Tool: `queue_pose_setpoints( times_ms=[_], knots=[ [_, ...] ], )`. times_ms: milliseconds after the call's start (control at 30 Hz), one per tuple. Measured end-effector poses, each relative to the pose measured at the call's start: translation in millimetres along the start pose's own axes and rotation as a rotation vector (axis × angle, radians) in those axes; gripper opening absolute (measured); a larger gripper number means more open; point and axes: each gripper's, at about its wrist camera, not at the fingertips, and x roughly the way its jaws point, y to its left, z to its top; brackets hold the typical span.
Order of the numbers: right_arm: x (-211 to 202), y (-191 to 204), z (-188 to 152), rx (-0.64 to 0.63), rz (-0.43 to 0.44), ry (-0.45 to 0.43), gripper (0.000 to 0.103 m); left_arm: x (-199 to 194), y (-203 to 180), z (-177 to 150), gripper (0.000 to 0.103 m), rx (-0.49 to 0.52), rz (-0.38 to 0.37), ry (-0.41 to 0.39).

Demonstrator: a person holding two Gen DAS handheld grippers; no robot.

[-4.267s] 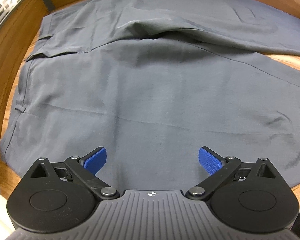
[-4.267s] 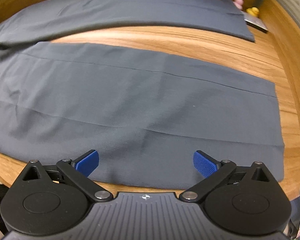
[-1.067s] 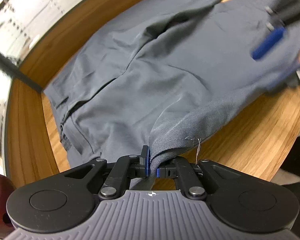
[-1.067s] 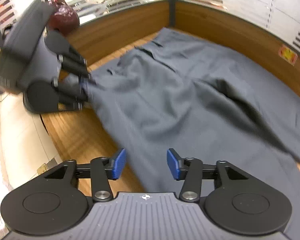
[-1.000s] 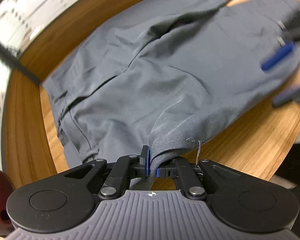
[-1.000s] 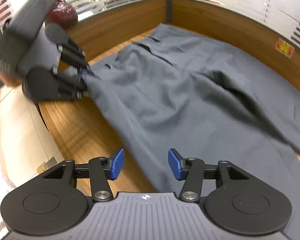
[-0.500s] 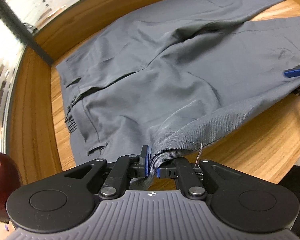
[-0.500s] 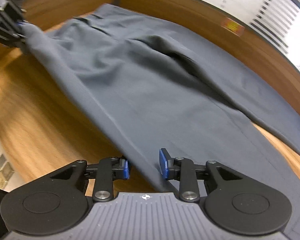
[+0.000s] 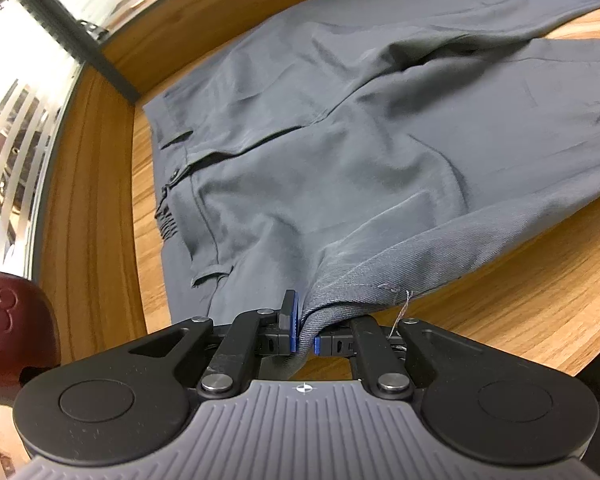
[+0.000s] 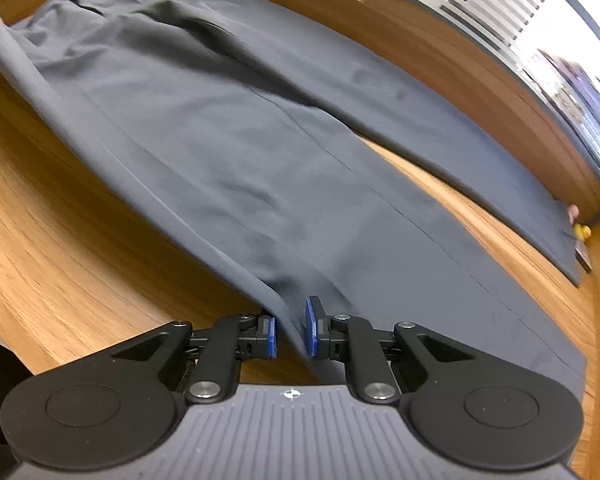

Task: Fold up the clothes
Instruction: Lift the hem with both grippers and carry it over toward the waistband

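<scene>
Grey trousers lie spread on a wooden table, waistband to the left in the left wrist view. My left gripper is shut on the near side edge of the trousers close to the waist, lifting that fold slightly. In the right wrist view the trousers run away along both legs. My right gripper straddles the near edge of the closer leg. Its jaws are closing, with the cloth edge between the blue pads and a narrow gap still showing.
A raised wooden rim curves around the far side of the table, with windows and blinds behind it. A dark red round object sits at the left edge. Small items, one yellow, lie by the far leg's hem.
My right gripper has slid away from the left one along the trousers' near edge, leaving the left view, and its jaws have narrowed around that edge. The left gripper keeps its hold and has rolled slightly.
</scene>
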Motion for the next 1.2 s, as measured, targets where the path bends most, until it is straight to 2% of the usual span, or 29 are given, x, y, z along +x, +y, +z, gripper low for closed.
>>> queue_pose_setpoints(
  times_ms=[1000,1200],
  knots=[
    [20.5,-168.0,-114.0,-0.073,-0.199,0.128,0.016,17.3,-15.9,10.7,0.011,-0.056,0.147,0.126],
    [28.6,-218.8,-151.8,-0.035,-0.254,0.173,0.016,24.7,-20.7,11.2,0.011,-0.059,0.176,0.157]
  ],
)
